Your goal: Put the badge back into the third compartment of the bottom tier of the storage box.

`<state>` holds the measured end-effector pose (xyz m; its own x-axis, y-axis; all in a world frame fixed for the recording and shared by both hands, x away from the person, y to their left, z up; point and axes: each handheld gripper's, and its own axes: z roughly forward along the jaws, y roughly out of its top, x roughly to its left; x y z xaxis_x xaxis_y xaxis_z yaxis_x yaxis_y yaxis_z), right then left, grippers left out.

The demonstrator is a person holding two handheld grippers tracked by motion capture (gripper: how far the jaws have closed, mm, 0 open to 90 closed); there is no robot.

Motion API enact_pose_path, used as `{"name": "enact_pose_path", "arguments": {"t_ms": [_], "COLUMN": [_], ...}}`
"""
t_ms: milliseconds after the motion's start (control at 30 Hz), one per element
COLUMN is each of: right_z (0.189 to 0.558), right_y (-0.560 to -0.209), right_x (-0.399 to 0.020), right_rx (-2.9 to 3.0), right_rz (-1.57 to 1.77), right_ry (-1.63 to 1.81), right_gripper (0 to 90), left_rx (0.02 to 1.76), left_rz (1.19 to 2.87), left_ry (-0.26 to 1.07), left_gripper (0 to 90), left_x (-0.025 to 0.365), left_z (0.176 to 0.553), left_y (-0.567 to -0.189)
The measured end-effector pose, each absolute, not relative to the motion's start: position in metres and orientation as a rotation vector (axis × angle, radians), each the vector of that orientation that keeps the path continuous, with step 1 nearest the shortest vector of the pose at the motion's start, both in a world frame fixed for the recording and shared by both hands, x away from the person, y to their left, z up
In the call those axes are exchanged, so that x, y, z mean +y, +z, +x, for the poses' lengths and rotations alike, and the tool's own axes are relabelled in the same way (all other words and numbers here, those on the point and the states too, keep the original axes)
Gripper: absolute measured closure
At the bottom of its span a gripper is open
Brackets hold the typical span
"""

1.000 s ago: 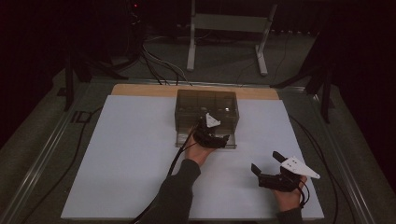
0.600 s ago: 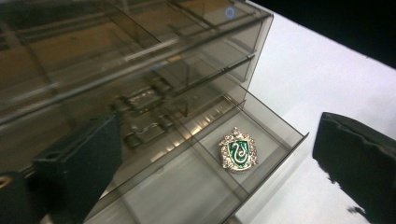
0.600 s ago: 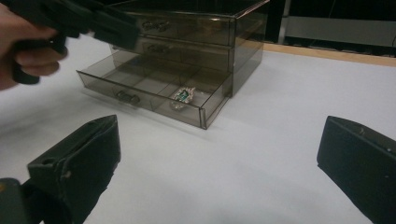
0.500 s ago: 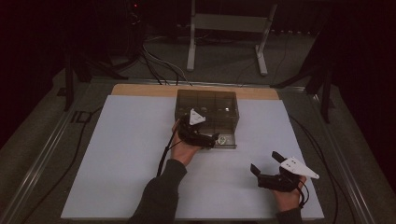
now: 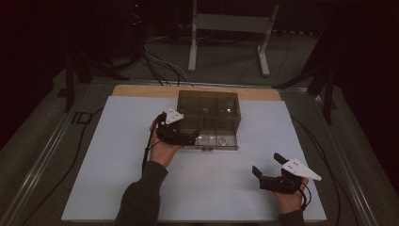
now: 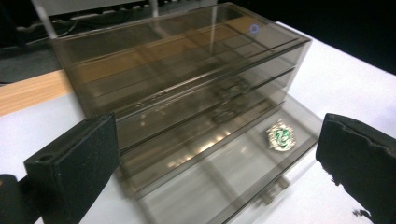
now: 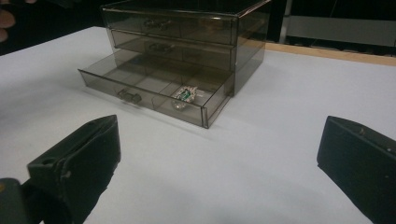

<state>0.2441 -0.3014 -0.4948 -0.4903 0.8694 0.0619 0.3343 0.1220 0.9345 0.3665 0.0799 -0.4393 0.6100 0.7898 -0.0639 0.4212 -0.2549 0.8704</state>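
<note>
Smoky clear drawer box [image 5: 209, 113] is sitting at the far middle of the white mat [image 5: 117, 165]. Bottom drawer [image 7: 154, 91] is standing pulled out, a small green-and-silver trinket [image 7: 185, 94] lying inside; no readable writing on it. Left gripper [image 5: 186, 137], beside the box's left front, is gaping wide, jaws just opened, holding nothing. Right gripper [image 5: 267, 170] is resting open and empty, well apart.

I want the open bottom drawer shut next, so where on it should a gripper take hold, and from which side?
Take the small handle at the middle of the bottom drawer's front wall, coming level from the front. It probably suits best: it juts out from a flat, smooth panel, and the drawer slides straight back into the smoky box. A push there should also do.
</note>
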Motion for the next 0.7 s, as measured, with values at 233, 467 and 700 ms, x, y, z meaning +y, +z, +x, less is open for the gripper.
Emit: {"name": "enact_pose_path", "arguments": {"t_ms": [233,467,700], "right_z": [0.244,0.243,0.243], "right_y": [-0.495,-0.495,-0.495], "right_x": [-0.301,-0.301,-0.301], "right_rx": [1.891,1.895,1.896], "right_rz": [1.163,1.16,1.162], "right_ry": [1.363,1.364,1.365], "right_gripper": [0.1,0.1,0.1], "left_rx": [1.001,1.023,1.042], "left_rz": [1.839,1.828,1.821], "left_ry": [0.48,0.479,0.517], "left_gripper": [0.3,0.4,0.3], "left_x": [0.11,0.132,0.152], "left_z": [0.359,0.349,0.336], "left_y": [-0.436,-0.441,-0.448]}}
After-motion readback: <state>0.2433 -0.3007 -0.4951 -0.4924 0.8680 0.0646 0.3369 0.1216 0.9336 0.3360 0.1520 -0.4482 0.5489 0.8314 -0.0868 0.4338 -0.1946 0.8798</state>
